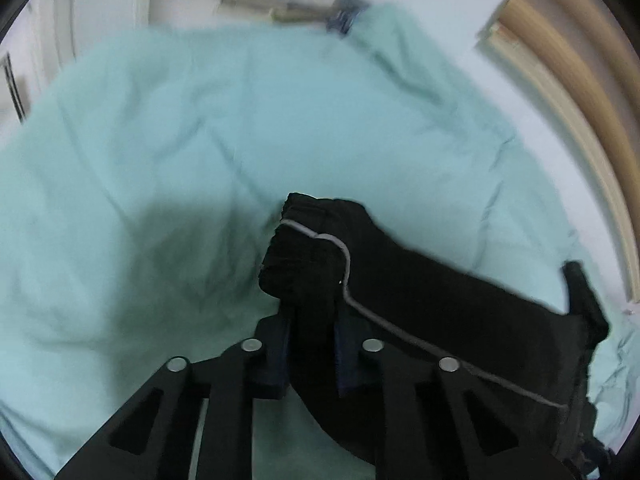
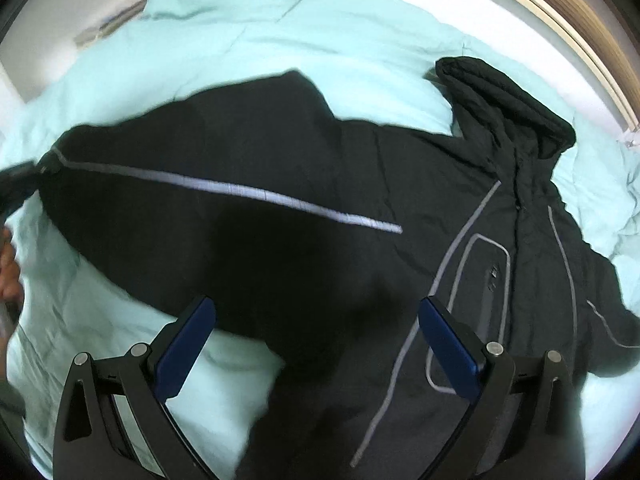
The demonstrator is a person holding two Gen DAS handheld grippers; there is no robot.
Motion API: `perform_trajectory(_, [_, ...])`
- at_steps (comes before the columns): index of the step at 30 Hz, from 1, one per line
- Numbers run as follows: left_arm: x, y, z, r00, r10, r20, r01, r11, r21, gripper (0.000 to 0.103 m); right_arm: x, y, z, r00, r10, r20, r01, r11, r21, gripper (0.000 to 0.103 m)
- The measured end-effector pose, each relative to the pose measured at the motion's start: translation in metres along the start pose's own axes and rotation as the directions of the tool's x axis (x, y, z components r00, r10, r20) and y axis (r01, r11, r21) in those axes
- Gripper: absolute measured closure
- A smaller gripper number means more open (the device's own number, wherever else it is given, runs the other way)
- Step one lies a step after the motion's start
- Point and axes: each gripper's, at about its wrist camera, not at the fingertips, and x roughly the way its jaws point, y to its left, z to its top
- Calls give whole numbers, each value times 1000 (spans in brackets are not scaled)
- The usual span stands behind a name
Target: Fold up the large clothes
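Note:
A black jacket [image 2: 280,248] with thin grey piping lies spread, front up, on a pale green duvet [image 2: 260,28]. Its collar [image 2: 504,92] points to the upper right. One sleeve stretches toward the left edge of the right wrist view. My left gripper [image 1: 314,316] is shut on that sleeve just behind the ribbed cuff [image 1: 304,256], and the cuff bunches beyond the pads. The sleeve trails off to the lower right in the left wrist view. My right gripper [image 2: 316,308] stands open over the jacket's body near the armpit. Its blue pads [image 2: 188,344] are wide apart and hold nothing.
The green duvet [image 1: 180,128] covers a bed with white sheet showing at its right side. A curved wooden bed frame [image 1: 572,80] runs along the right. Blurred small objects [image 1: 344,12] lie past the bed's far end. A person's hand [image 2: 8,268] shows at the left edge.

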Motion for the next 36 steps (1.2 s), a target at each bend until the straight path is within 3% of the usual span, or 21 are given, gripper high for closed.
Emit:
perform_trajectory(3, [-51, -7, 2, 994, -57, 95, 58, 998, -3, 88, 2, 2, 19, 998, 47, 49, -49, 998, 40, 14])
perform_trajectory(5, [-78, -3, 0, 990, -32, 134, 34, 999, -12, 88, 3, 4, 30, 994, 70, 87, -76, 995, 63, 15])
perform_trajectory(7, [-80, 11, -6, 995, -9, 101, 14, 999, -52, 88, 8, 8, 36, 990, 88, 112, -97, 992, 76, 18])
perform_trajectory(8, [-73, 18, -10, 998, 6, 67, -2, 998, -68, 88, 12, 10, 38, 989, 96, 111, -105, 991, 78, 26])
perform_trajectory(11, [-49, 30, -30, 996, 84, -34, -86, 993, -76, 89, 41, 20, 37, 987, 157, 44, -161, 982, 96, 49])
perform_trajectory(13, [-47, 24, -36, 994, 106, -32, -108, 993, -53, 89, 62, 26, 32, 986, 168, -18, -165, 981, 97, 49])
perform_trajectory(16, [-62, 8, -32, 996, 85, 13, -85, 996, -1, 89, 93, 35, 28, 982, 156, -108, -152, 988, 42, 49])
perform_trajectory(21, [-89, -45, -24, 996, 54, 69, -65, 986, 154, 89, 74, 15, 33, 963, 250, -101, -241, 966, 97, 49])
perform_trajectory(27, [-114, -133, -42, 992, -104, 73, 76, 947, 311, 89, 33, -41, 10, 968, 245, -47, -231, 951, 205, 48])
perform_trajectory(31, [-117, -200, -68, 979, -204, 19, 179, 895, 408, 90, 12, -84, -17, 978, 210, -20, -197, 942, 272, 48])
perform_trajectory(36, [-102, -284, -110, 948, -304, -93, 309, 815, 490, 90, -17, -142, -41, 987, 161, -9, -148, 926, 347, 48])
